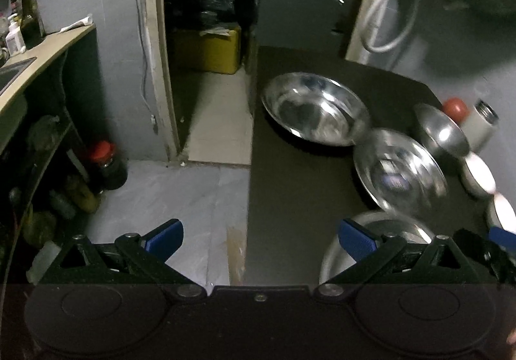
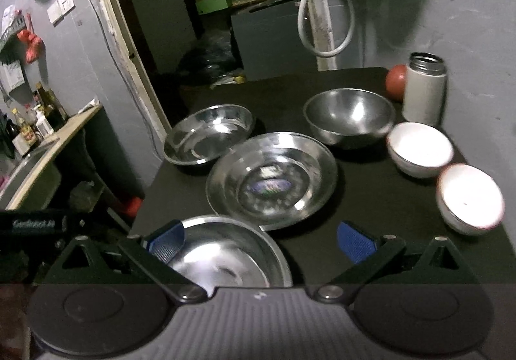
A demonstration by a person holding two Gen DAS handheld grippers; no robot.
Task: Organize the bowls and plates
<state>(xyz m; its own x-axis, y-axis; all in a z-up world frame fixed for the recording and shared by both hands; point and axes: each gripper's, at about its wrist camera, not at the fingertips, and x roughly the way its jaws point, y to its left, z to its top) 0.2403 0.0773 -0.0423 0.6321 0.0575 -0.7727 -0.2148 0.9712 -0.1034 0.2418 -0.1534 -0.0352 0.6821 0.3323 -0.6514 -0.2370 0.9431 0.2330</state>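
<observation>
Right gripper (image 2: 259, 242) and left gripper (image 1: 261, 239), both spread and empty; nearest steel plate (image 2: 225, 260) at 6 o'clock, second plate (image 2: 272, 179) centre, steel bowl (image 2: 350, 116) at 1 o'clock (light, rigid, likely slippery; pinch the rim); white bowls (image 2: 419, 148) at 3 o'clock, probably breakable.

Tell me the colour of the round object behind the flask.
Red-orange; the round object shows best in the right wrist view, beside the flask.

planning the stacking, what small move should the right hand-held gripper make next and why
Probably ease the right hand-held gripper down and forward so its open jaws straddle the rim of the nearest steel plate. Both grippers are empty, nothing is stacked yet, and that plate lies directly beneath its fingers on the black table.
</observation>
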